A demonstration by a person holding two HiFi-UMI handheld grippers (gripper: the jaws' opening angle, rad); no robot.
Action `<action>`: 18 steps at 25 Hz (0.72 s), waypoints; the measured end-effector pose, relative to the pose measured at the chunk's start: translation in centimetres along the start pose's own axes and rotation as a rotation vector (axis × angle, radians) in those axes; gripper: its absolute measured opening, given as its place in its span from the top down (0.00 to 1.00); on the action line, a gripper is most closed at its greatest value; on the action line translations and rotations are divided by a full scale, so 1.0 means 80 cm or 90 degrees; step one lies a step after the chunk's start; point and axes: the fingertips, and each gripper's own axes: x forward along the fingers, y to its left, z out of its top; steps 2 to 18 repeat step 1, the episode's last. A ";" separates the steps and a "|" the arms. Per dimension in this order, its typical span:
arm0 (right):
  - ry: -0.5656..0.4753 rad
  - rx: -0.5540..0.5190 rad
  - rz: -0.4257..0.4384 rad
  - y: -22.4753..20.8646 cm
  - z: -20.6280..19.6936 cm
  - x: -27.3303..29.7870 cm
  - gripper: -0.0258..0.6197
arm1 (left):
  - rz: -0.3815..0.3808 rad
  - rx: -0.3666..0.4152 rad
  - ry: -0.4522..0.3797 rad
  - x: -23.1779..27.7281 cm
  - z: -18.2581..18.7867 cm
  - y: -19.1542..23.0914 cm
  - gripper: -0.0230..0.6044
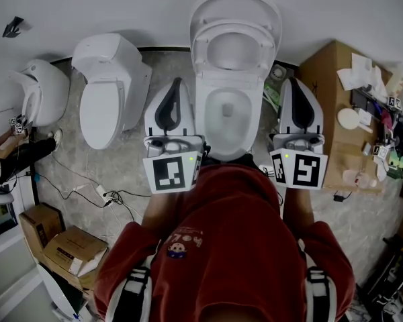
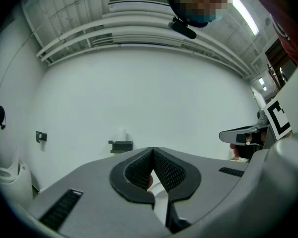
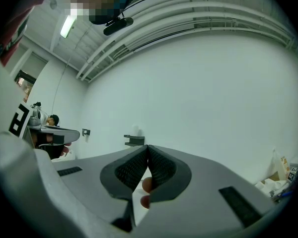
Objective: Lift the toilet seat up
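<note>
L gripper (image 1: 177, 83) + R gripper (image 1: 293, 80) both closed, empty, beside toilet (image 1: 212, 92), seat (image 1: 203, 48) up

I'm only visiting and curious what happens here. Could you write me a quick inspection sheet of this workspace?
Surface: speckled grey floor; no table in use.
Job's things: middle toilet; its seat looks already raised against the lid.
Clutter: cardboard boxes at left; a paper-strewn box at right.
Grippers: left gripper and right gripper both shut, holding nothing, one on either side of the bowl.
Cables: loose wires on the floor at left.
Surroundings: a closed toilet and another white fixture along the white wall; another person's leg at the left edge.
</note>
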 end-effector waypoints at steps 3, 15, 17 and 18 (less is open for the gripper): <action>0.001 0.000 0.000 0.000 0.000 0.000 0.94 | -0.002 0.002 0.000 0.000 0.000 0.000 0.95; 0.001 0.000 0.000 0.000 0.000 0.000 0.94 | -0.002 0.002 0.000 0.000 0.000 0.000 0.95; 0.001 0.000 0.000 0.000 0.000 0.000 0.94 | -0.002 0.002 0.000 0.000 0.000 0.000 0.95; 0.001 0.000 0.000 0.000 0.000 0.000 0.94 | -0.002 0.002 0.000 0.000 0.000 0.000 0.95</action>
